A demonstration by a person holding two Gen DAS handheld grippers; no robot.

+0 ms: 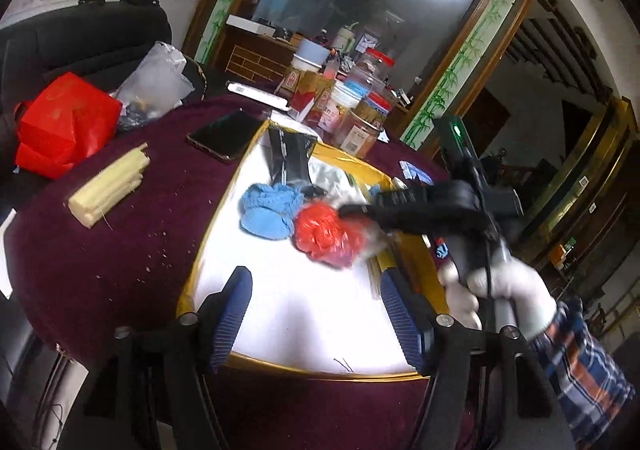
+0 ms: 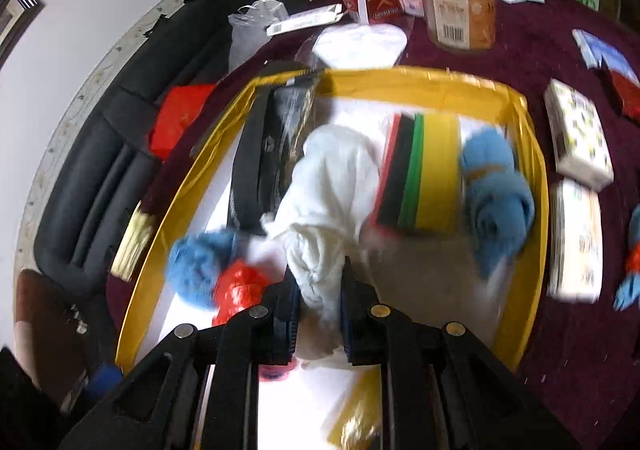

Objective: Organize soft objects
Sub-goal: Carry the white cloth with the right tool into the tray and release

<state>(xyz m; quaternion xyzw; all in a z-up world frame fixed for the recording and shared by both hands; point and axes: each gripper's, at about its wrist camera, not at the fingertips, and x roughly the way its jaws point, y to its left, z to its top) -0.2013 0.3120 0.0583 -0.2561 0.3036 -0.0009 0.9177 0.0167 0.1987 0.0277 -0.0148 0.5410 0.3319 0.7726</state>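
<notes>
From your left wrist camera, no label reads clearly; the red-and-gold cartons (image 1: pixel 304 89) at the table's far side carry print too small to make out. Your left gripper (image 1: pixel 316 314) stands wide with nothing between its pads, over the white floor of the yellow-rimmed tray (image 1: pixel 280 364). The blue knitted bundle (image 1: pixel 266 209) and red mesh ball (image 1: pixel 326 232) lie ahead of it, touching each other.

From your right wrist camera, a barcode shows on the clear jar (image 2: pixel 460 15), its text unreadable. Your right gripper (image 2: pixel 318 320) pinches a white cloth (image 2: pixel 332 185) above the tray.
</notes>
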